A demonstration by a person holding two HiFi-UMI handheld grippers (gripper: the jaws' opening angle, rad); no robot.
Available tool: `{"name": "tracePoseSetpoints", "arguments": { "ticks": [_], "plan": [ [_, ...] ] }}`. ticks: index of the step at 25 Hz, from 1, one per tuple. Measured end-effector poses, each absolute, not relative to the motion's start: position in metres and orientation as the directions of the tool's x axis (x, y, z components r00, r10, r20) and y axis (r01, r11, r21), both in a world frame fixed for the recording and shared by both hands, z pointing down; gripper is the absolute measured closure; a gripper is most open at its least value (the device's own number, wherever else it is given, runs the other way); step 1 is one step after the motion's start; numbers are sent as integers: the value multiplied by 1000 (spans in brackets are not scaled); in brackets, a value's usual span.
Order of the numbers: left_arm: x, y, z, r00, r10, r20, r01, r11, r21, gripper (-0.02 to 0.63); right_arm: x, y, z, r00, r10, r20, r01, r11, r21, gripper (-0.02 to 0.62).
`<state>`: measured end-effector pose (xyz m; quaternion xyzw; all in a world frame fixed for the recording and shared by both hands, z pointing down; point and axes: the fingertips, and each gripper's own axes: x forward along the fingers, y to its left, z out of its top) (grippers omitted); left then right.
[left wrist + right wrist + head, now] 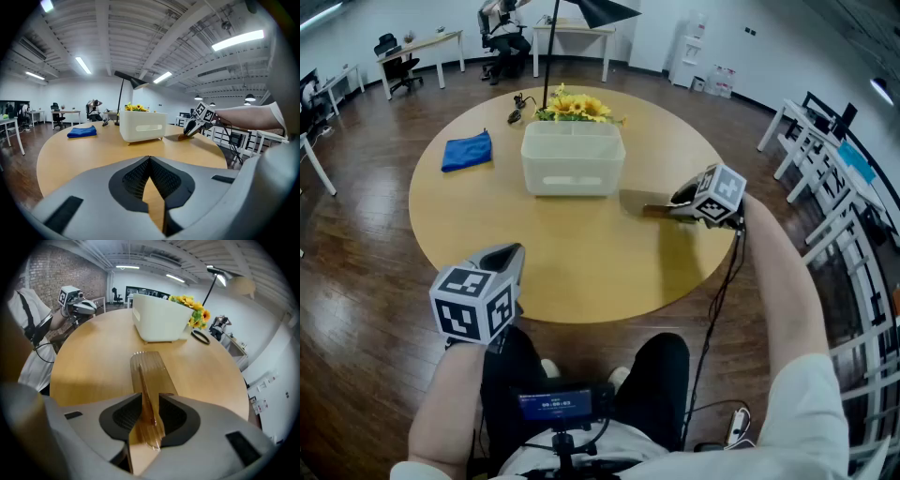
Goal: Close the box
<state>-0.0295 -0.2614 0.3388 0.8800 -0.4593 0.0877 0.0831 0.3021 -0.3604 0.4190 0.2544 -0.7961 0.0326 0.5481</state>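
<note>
A white open-topped box (573, 157) stands at the far middle of the round wooden table (581, 262). Its clear brownish ribbed lid (643, 203) lies low over the table to the right of the box. My right gripper (673, 208) is shut on the lid's near edge. In the right gripper view the lid (146, 371) runs forward from the right gripper (149, 414) toward the box (161, 317). My left gripper (514, 253) hovers at the table's near left edge, shut with nothing in it. The left gripper view shows the box (142, 125) ahead of the left gripper (151, 180).
A folded blue cloth (468, 150) lies left of the box. Yellow flowers (572, 107), a black lamp pole (547, 56) and a coiled cable (521, 103) sit behind it. White chairs (825, 178) stand off the table's right side.
</note>
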Motion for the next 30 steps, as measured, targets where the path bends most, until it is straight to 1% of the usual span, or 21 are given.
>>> {"name": "tracePoseSetpoints", "arguments": {
  "ticks": [1, 3, 6, 7, 14, 19, 22, 26, 30],
  "plan": [
    [-29, -261, 338, 565, -792, 232, -821, -567, 63, 609, 302, -360, 420, -267, -361, 894, -437, 872, 221, 473],
    [-29, -261, 339, 566, -790, 236, -819, -570, 55, 609, 299, -360, 421, -266, -345, 900, -430, 878, 210, 508],
    [-28, -261, 341, 566, -788, 240, -817, -574, 43, 609, 297, -360, 425, -266, -336, 903, -412, 887, 209, 530],
    [-26, -262, 342, 571, -785, 239, -814, -579, 44, 609, 298, -361, 426, -259, -341, 904, -405, 888, 219, 575],
    [-21, -266, 343, 589, -773, 235, -801, -596, 49, 609, 304, -356, 416, -240, -363, 900, -373, 891, 260, 580],
    [-17, -271, 342, 600, -766, 233, -793, -607, 47, 609, 301, -348, 363, -278, -375, 884, -369, 892, 262, 581],
    [-15, -273, 340, 605, -763, 229, -789, -613, 45, 609, 297, -351, 320, -293, -404, 866, -364, 885, 290, 581],
    [-14, -272, 341, 612, -758, 226, -785, -617, 56, 609, 263, -362, 258, -355, -440, 825, -330, 884, 330, 581],
    [-13, -274, 341, 613, -757, 228, -784, -618, 55, 609, 197, -378, 230, -408, -409, 816, -234, 911, 339, 581]
  ]
}}
